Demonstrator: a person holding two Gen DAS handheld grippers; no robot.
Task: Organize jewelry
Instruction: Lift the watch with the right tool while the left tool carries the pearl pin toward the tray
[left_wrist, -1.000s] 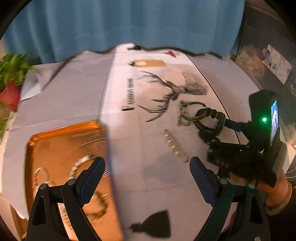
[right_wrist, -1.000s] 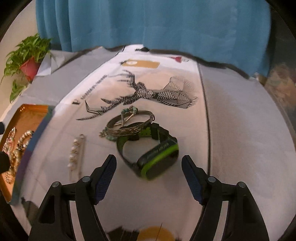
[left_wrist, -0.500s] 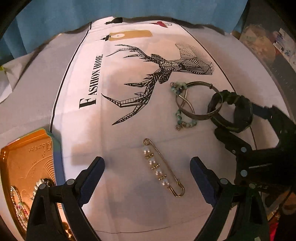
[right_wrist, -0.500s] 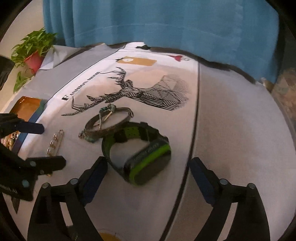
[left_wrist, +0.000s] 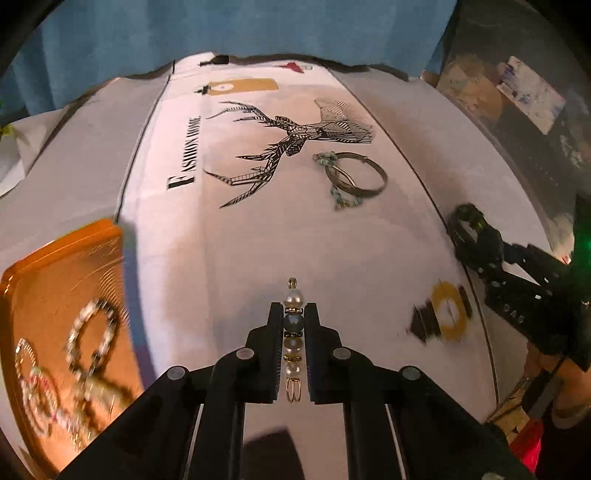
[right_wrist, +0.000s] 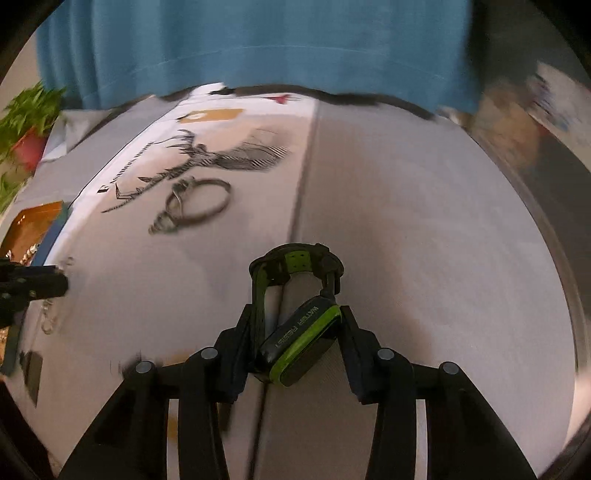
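Left gripper (left_wrist: 293, 314) fingers are closing on a gold pearl-beaded pin (left_wrist: 293, 338). Right gripper (right_wrist: 295, 314) fingers are closing on a black-and-green rubbery watch (right_wrist: 295, 314).

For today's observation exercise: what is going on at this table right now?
A person is sorting jewelry with two handheld grippers. The left gripper is closing on a pearl pin lying on the printed cloth. The right gripper is closing around a black and green watch. A metal bangle lies untouched; an orange tray already holds sparkly pieces.
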